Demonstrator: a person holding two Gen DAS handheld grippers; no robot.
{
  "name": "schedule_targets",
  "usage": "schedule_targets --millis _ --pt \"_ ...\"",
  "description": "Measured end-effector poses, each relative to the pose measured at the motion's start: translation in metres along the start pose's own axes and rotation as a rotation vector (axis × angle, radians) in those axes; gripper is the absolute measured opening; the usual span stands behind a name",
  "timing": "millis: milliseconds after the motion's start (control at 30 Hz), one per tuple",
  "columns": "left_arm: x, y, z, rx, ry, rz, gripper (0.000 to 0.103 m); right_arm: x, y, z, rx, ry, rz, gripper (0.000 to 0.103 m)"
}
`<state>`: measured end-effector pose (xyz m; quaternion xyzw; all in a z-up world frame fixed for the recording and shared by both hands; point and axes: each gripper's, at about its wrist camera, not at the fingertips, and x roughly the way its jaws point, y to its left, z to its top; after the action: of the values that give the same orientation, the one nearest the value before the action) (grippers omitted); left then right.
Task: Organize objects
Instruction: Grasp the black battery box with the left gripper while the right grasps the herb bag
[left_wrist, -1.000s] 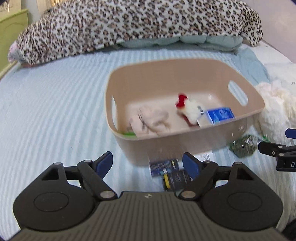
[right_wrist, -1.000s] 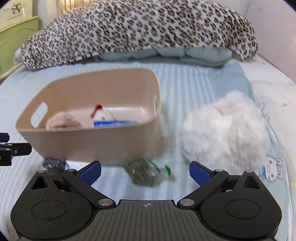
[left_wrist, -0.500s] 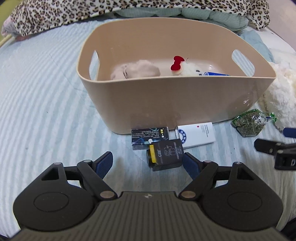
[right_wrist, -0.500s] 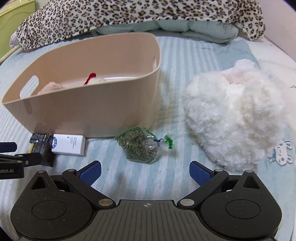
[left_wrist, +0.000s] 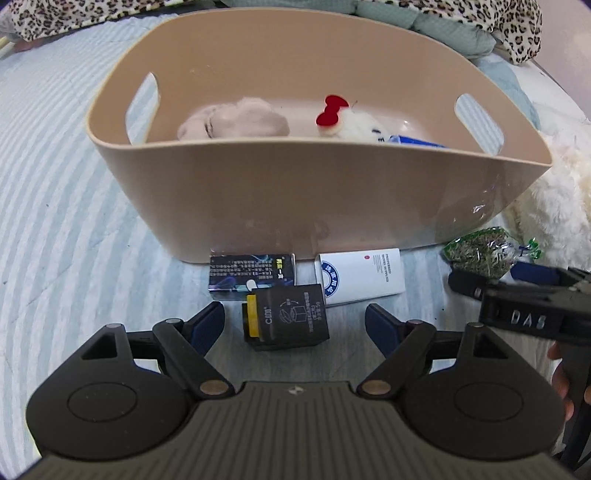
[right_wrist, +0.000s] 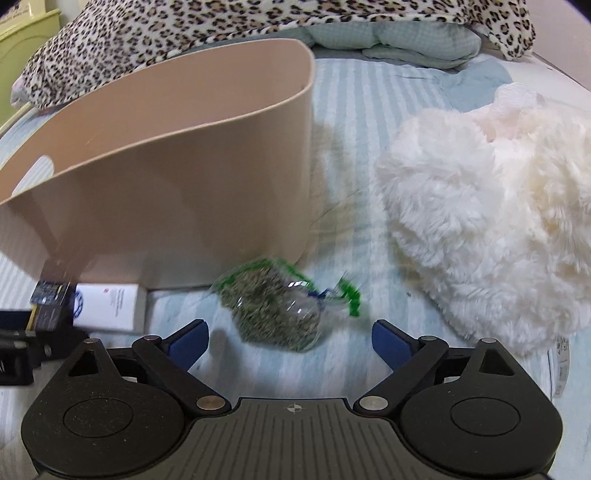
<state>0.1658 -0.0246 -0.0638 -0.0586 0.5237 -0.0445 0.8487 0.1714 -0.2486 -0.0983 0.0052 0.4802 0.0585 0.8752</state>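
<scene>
A beige bin (left_wrist: 303, 192) stands on the bed and holds a beige plush (left_wrist: 236, 122), a white plush with a red bow (left_wrist: 354, 125) and a blue box (left_wrist: 417, 142). In front of it lie a black box (left_wrist: 286, 317), a dark printed box (left_wrist: 253, 271) and a white box (left_wrist: 360, 275). My left gripper (left_wrist: 295, 321) is open, its fingers on either side of the black box. My right gripper (right_wrist: 290, 339) is open just short of a clear bag of green bits (right_wrist: 277, 310). The bag also shows in the left wrist view (left_wrist: 480, 251).
A fluffy white plush (right_wrist: 491, 221) lies right of the bin (right_wrist: 177, 177). A leopard-print blanket (right_wrist: 221, 26) and a pale green pillow (right_wrist: 399, 40) lie at the back. The right gripper's fingers (left_wrist: 528, 291) show at the right edge of the left wrist view.
Both grippers have moved forward and down. The left one has come up around the black box; the right one has closed in on the bag of green bits.
</scene>
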Motion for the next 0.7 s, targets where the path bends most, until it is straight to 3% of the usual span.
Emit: schedule_targets --millis 67,133,200,267,333,700 --pt "0.003 0.001 -0.001 -0.001 0.005 -0.002 0.067 0.000 -0.002 0.001 0.006 -0.019 0.005 0.092" --pt "0.005 0.001 -0.002 0.011 0.007 0.014 0.061 0.000 -0.003 0.002 0.006 -0.035 0.005 0.087" --pt "0.005 0.003 -0.003 0.016 -0.001 0.025 0.052 0.001 -0.001 0.002 -0.003 -0.048 0.006 0.075" --pt "0.004 0.007 -0.004 0.009 -0.003 0.014 0.049 0.001 0.005 -0.001 -0.033 -0.064 -0.002 0.046" --pt "0.001 0.010 -0.005 0.002 -0.009 -0.001 0.049 0.000 0.009 0.001 -0.063 -0.065 -0.001 0.029" --pt "-0.036 0.024 -0.013 0.016 -0.036 -0.022 0.047 -0.036 0.019 -0.003 -0.069 -0.044 0.047 0.028"
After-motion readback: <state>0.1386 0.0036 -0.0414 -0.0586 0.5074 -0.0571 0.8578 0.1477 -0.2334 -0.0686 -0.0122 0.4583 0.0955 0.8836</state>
